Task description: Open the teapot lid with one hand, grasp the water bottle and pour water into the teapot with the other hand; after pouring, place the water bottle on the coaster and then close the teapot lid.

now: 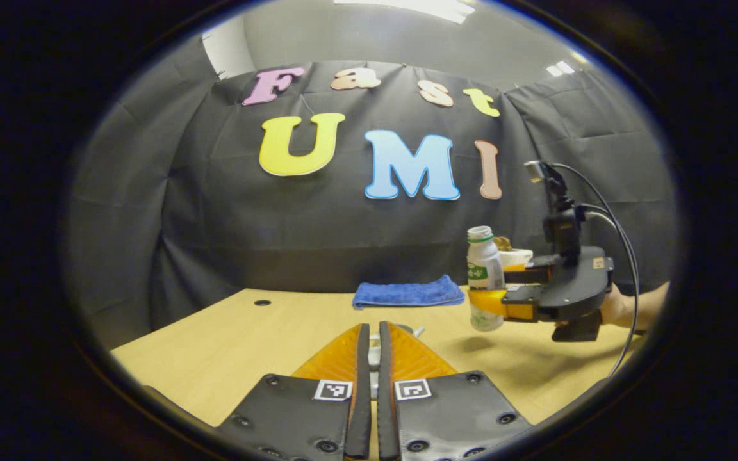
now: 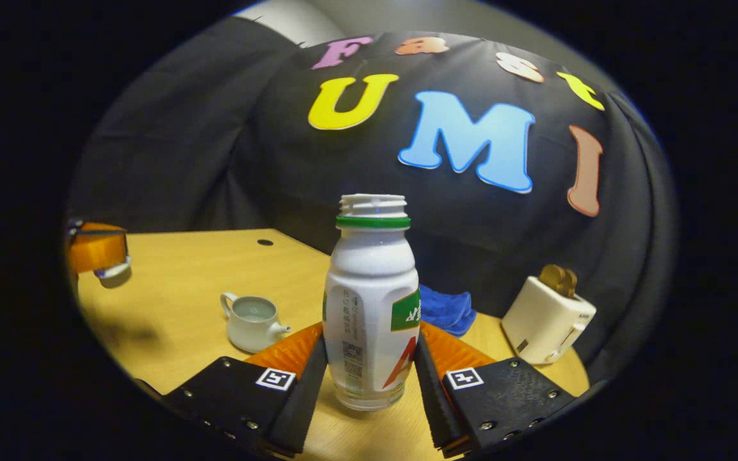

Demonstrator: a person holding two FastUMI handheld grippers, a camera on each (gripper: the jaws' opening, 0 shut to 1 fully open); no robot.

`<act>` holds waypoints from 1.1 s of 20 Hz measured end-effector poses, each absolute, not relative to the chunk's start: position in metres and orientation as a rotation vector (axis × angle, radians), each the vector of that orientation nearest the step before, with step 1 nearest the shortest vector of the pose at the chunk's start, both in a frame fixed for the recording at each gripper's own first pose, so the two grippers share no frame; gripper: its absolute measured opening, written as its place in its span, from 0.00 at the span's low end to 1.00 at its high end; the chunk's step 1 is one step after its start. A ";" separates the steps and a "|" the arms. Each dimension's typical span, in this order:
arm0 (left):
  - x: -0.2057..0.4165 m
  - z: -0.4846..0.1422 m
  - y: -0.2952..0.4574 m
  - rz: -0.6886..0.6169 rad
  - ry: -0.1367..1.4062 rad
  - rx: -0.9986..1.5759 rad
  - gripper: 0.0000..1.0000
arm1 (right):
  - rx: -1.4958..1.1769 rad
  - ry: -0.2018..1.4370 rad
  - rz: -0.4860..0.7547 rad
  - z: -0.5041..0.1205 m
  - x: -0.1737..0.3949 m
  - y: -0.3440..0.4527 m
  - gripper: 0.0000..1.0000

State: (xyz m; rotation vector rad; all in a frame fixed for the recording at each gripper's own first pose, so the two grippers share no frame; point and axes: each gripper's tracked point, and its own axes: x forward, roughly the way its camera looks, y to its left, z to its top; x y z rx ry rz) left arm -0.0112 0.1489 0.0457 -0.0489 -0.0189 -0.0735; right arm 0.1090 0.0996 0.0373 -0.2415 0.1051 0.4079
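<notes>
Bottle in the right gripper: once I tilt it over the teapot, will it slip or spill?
The bottle has no cap, so it will likely pour as soon as it tips. Its sides look smooth and rounded, so it may twist between the right gripper fingers, which press on its lower half. It looks like thin, light plastic; squeezing harder might dent it.

My left fingers [image 1: 372, 358] nearly hide the small pale thing between them. Beside the teapot [image 2: 252, 322], my left gripper [image 2: 97, 253] is cut off at the edge.
</notes>
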 end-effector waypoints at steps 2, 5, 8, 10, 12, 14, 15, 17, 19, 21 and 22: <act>0.007 0.055 0.144 -0.084 -0.037 -0.059 0.10 | -0.173 0.083 0.359 0.038 0.104 0.075 0.71; 0.037 0.063 0.130 -0.112 -0.042 -0.081 0.14 | -0.143 0.068 0.309 0.034 0.098 0.047 0.71; 0.068 0.071 0.117 -0.140 -0.045 -0.104 0.15 | -0.143 0.054 0.278 0.033 0.093 0.031 0.70; 0.087 0.072 0.109 -0.146 -0.036 -0.107 0.14 | -0.119 0.050 0.259 0.031 0.092 0.018 0.71; 0.108 0.064 0.105 -0.143 -0.009 -0.089 0.14 | -0.100 0.049 0.239 0.030 0.091 0.007 0.71; 0.126 0.044 0.106 -0.125 0.036 -0.068 0.14 | -0.090 0.025 0.215 0.038 0.085 -0.006 0.70; 0.135 0.032 0.106 -0.118 0.067 -0.068 0.14 | -0.089 0.007 0.203 0.042 0.084 -0.011 0.70; 0.149 0.011 0.104 -0.112 0.123 -0.084 0.10 | -0.080 -0.015 0.193 0.049 0.082 -0.016 0.70; 0.156 -0.003 0.105 -0.101 0.154 -0.082 0.10 | -0.064 -0.018 0.197 0.051 0.083 -0.020 0.70; 0.160 -0.010 0.106 -0.088 0.164 -0.065 0.14 | -0.055 -0.014 0.197 0.050 0.085 -0.024 0.71; 0.161 -0.012 0.107 -0.086 0.167 -0.058 0.10 | -0.049 -0.006 0.198 0.049 0.087 -0.025 0.70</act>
